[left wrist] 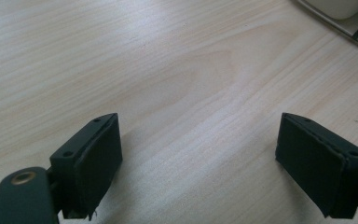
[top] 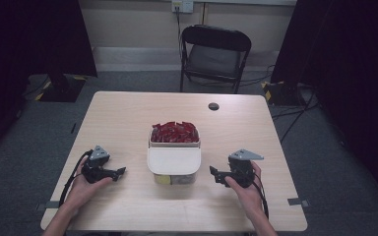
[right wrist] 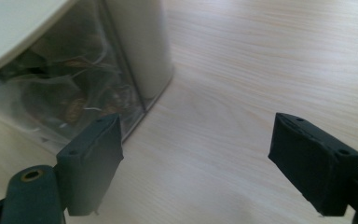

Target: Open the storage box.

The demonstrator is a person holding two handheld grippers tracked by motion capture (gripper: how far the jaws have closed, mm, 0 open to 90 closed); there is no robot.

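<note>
Nearest the lower edge of the high view, our two forearms enter the frame, each hand holding a claw above the pale wooden surface point(top: 128, 118). Our left claw point(top: 121, 171) sits at the left, its tips turned toward the centre; in the left gripper view point(left wrist: 200, 158) its jaws stand wide apart with only bare wood grain between them. Our right claw point(top: 212, 172) sits at the right, its tips likewise turned inward; in the right gripper view point(right wrist: 196, 163) its jaws also stand wide, with nothing between the pads.

Between the two claws, near the middle of the surface, stands a clear container point(top: 174, 178). A cream lid point(top: 173, 160) covers its near part, while the far part lies open and is heaped with small red packets point(top: 174, 132). We are touching neither the container nor the lid; each claw is near one side of it. In the right gripper view the container's clear wall point(right wrist: 65, 98) lies just beyond the left-hand jaw, with crumpled contents behind it that we cannot identify.

Farther off, a small dark round fitting point(top: 213, 106) is set into the surface near its far edge. Beyond that, a black folding chair point(top: 214, 55) stands on the grey floor point(top: 39, 132).
</note>
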